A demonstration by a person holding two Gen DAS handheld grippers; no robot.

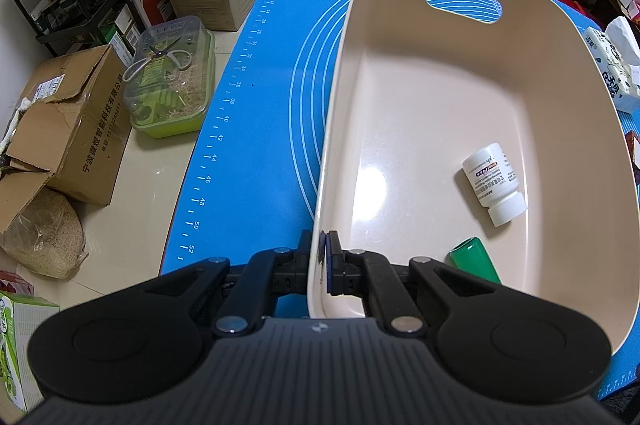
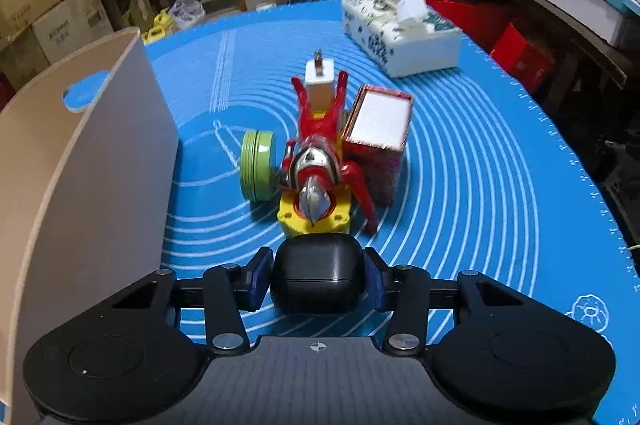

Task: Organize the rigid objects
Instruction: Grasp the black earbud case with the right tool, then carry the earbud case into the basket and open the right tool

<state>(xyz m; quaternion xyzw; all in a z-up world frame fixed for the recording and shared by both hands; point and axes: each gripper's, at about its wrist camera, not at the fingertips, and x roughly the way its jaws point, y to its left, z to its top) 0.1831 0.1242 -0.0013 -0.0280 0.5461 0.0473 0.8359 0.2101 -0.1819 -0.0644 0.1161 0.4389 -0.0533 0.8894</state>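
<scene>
**Inspector:** State of progress, taking the beige bin (image 1: 420,97) as reference.

**Assistant:** Two items lie inside the bin: a white pill bottle (image 1: 494,183) on its side on the floor of the bin, and a green cylinder (image 1: 474,259) near the bin's close wall. In my judgement the task is partly done; most items remain outside.

**Inspector:** What remains?

**Assistant:** To the right of the bin, on the blue mat (image 2: 480,165) covering the bench: a green round tin (image 2: 258,165) standing on edge nearest the bin, a red and silver toy figure (image 2: 320,161) lying over a yellow block (image 2: 316,221), a white plug adapter (image 2: 319,81) behind the figure, and a red open-topped box (image 2: 378,141) beyond it. A tissue box (image 2: 400,37) sits farthest from the bin; whether it belongs to the task I cannot tell.

**Inspector:** Tools?

**Assistant:** The left tool (image 1: 325,257) is clenched on the bin's near wall, one pad inside and one outside. The right tool (image 2: 318,279) has a black rounded case (image 2: 318,275) between its pads; both pads appear to touch its sides, so I judge it grasped.

**Inspector:** Condition of the case?

**Assistant:** Smooth, glossy, hard-shelled, with a seam line across the front. It sits just outside the bin, near the yellow block.
</scene>
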